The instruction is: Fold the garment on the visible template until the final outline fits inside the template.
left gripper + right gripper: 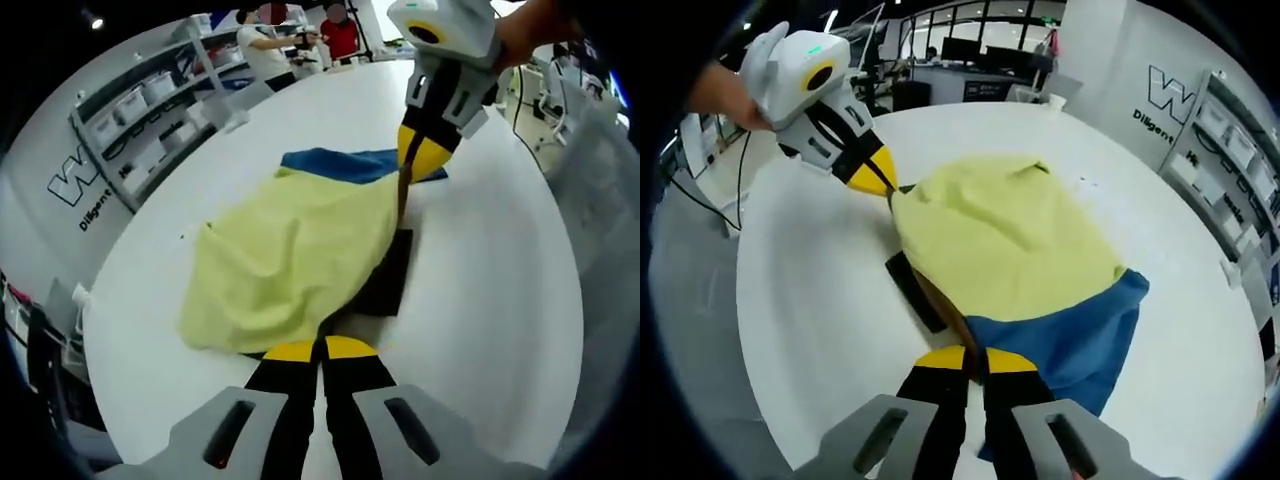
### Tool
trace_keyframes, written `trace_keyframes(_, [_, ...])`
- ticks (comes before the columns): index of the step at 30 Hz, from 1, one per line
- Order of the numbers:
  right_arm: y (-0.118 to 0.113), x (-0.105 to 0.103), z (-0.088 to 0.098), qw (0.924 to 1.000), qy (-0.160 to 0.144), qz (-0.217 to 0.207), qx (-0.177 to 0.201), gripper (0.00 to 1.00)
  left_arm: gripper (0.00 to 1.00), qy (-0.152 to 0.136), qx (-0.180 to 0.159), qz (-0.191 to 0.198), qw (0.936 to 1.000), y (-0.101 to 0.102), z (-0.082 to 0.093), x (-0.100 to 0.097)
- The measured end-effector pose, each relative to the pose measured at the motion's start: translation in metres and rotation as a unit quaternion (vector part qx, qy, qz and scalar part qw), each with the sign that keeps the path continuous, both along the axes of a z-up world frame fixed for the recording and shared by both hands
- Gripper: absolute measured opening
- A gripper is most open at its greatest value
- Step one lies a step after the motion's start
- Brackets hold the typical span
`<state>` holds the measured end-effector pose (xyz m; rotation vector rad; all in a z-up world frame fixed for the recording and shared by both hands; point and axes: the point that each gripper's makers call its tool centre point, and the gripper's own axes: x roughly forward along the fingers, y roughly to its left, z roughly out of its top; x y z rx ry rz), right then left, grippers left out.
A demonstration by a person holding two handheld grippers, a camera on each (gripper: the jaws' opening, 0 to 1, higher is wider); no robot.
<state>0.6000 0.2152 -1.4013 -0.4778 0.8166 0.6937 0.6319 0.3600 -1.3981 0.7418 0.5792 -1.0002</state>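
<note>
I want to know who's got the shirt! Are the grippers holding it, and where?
Both are. The left gripper pinches the yellow-and-blue garment at its yellow edge; the right gripper pinches its edge near the blue part, along the same side.

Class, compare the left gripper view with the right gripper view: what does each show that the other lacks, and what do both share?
Left gripper view alone: shelving with white bins and people standing beyond the table.

Right gripper view alone: a dark desk area in the background and a black cable trailing at the table's side.

Shared: the white table, the yellow-and-blue garment lying over the black template, and both hand-held grippers, left and right, each shut on the garment's edge.
</note>
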Motion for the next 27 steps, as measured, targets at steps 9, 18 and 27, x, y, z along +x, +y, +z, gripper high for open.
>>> trace_keyframes(9, [0.005,-0.013,0.003,0.9997,0.017,0.0,0.014,0.0,0.0,0.01,0.003,-0.001,0.9999,0.006,0.0,-0.014])
trace_keyframes(18, [0.01,-0.027,0.004,0.9991,0.035,-0.004,0.024,0.0,0.0,0.025,-0.003,0.011,0.9996,0.008,-0.001,-0.024])
trace_keyframes(27, [0.007,-0.042,0.002,0.998,0.053,-0.012,0.033,0.0,0.0,0.048,-0.02,0.028,0.9983,0.006,0.0,-0.042])
